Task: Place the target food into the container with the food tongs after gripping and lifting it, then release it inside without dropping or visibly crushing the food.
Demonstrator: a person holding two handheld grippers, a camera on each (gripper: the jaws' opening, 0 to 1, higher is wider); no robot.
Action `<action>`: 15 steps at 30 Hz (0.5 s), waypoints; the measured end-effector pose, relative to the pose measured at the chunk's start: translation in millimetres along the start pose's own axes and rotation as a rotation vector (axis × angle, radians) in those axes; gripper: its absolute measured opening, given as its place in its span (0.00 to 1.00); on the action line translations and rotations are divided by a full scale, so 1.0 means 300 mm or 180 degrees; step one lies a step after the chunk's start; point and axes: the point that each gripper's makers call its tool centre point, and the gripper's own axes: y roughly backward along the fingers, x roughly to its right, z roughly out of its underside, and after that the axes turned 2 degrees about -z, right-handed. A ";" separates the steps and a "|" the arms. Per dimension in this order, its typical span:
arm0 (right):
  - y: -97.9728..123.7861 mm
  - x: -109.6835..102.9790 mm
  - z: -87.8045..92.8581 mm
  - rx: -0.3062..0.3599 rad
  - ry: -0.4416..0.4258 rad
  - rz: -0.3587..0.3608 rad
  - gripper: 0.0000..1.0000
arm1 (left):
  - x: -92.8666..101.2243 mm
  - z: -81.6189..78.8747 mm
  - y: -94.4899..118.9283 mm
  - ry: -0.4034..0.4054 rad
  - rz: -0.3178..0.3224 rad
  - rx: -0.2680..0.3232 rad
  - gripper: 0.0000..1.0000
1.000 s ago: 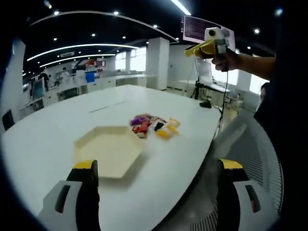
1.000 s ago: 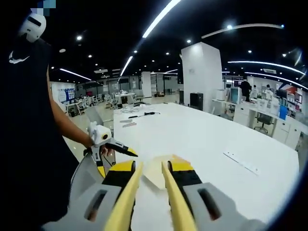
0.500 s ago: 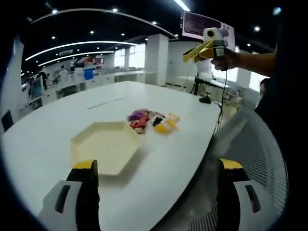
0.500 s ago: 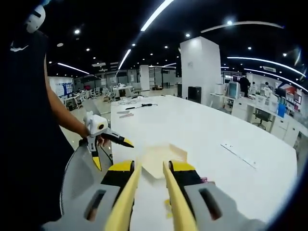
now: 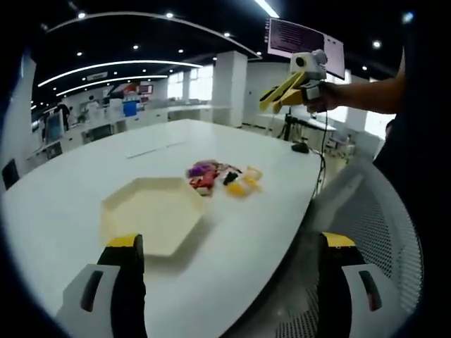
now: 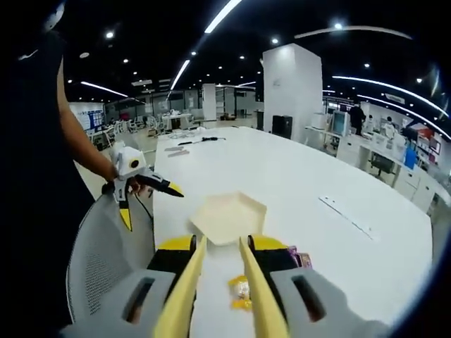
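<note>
big white table takes up most of the room in both views, with a grey mesh chair pulled up at its edge. on the table sits the pale hexagonal tray — that's the container — and just beside it a little pile of wrapped food items, reds, purples and yellows, not touching the tray as far as i can tell.

the right gripper has yellow tongs mounted on its jaws. the blades stand a narrow gap apart with nothing between them. in the right gripper view a yellow food piece lies straight ahead between the blades but lower down on the table, with the tray beyond it along the same line. so the coming move looks like a straight drop forward and down. i can't tell that piece's long axis. the right one is clearly the nearer hand for the job.

the left gripper hangs out over the table edge, jaws spread wide and empty, tray ahead and the pile further off to the right.

versus a second ago: the right gripper has tipped down toward the pile — the food wasn't in its view then, now it is. the left has barely shifted.
</note>
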 end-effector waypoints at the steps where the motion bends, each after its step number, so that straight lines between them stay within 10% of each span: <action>1: -0.004 -0.002 0.002 0.0012 -0.0005 -0.0001 0.28 | -0.003 0.001 -0.001 0.0010 -0.0006 0.0006 0.99; 15: -0.063 0.034 0.112 -0.0115 -0.0038 0.0042 0.27 | 0.005 0.024 -0.010 -0.0046 0.0023 -0.0097 0.99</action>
